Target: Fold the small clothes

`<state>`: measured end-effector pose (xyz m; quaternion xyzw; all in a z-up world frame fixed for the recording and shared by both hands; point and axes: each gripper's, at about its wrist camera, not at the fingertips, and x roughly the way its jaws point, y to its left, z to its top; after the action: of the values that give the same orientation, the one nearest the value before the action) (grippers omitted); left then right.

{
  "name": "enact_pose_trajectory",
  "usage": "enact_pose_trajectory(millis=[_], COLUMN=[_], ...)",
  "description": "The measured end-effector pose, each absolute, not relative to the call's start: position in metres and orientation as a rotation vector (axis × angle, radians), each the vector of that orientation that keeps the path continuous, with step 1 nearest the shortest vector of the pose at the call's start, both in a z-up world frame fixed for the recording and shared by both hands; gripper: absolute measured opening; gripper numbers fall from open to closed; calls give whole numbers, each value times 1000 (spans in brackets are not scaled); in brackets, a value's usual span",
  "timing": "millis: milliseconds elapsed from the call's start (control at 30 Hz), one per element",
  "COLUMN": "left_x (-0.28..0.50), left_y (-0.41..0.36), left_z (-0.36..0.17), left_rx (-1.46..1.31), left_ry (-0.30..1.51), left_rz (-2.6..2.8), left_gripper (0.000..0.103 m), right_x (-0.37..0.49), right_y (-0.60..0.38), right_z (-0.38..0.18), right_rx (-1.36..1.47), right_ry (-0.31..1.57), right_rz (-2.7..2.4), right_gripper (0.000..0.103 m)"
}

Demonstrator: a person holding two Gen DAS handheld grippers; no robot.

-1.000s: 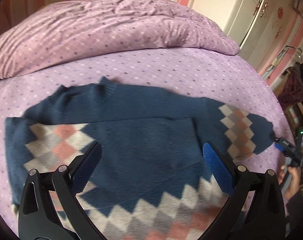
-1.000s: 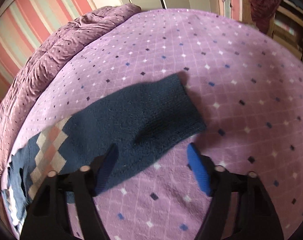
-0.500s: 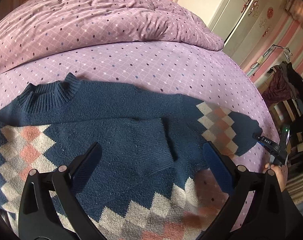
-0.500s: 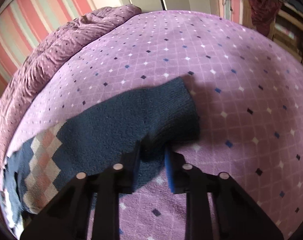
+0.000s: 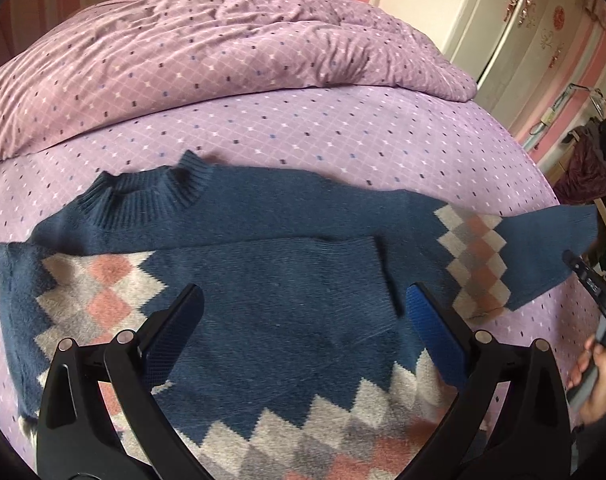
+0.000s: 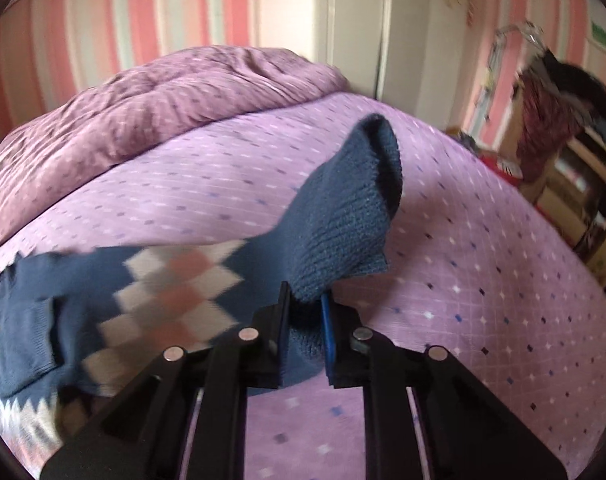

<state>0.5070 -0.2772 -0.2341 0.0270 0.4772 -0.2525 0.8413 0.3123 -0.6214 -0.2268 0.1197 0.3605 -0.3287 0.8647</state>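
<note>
A navy sweater with grey, pink and white diamonds lies flat on the purple bed. Its left sleeve is folded across the chest. My left gripper hovers open over the sweater's middle, with nothing between its blue pads. My right gripper pinches the navy cuff of the right sleeve, its jaws closing on the knit. The cuff stands up off the sheet. In the left wrist view that sleeve rises at the right edge, next to the right gripper and a hand.
A rumpled purple duvet is heaped at the far side of the bed. Dotted purple sheet spreads to the right of the sweater. A white wardrobe and a rack of dark clothes stand beyond the bed.
My right gripper went from open around the sleeve cuff to pinched on it, then lifted the cuff off the sheet and rolled. The left gripper stayed open over the sweater.
</note>
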Motion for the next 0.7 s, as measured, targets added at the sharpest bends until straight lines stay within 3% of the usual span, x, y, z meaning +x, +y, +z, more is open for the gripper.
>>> enact_pose_trajectory(millis=[367,700], left_x=[514,511], left_y=[-226,-118], left_z=[-221,-205], left_rx=[103,110], left_ry=[968,951], left_rz=[-435,-305], left_gripper=[100,100], right_x=[373,450], right_y=[-498,-345], right_z=[-187,-208], right_rx=[225,333], right_ry=[776,848], right_rz=[-499,-187], right_gripper=[14,14])
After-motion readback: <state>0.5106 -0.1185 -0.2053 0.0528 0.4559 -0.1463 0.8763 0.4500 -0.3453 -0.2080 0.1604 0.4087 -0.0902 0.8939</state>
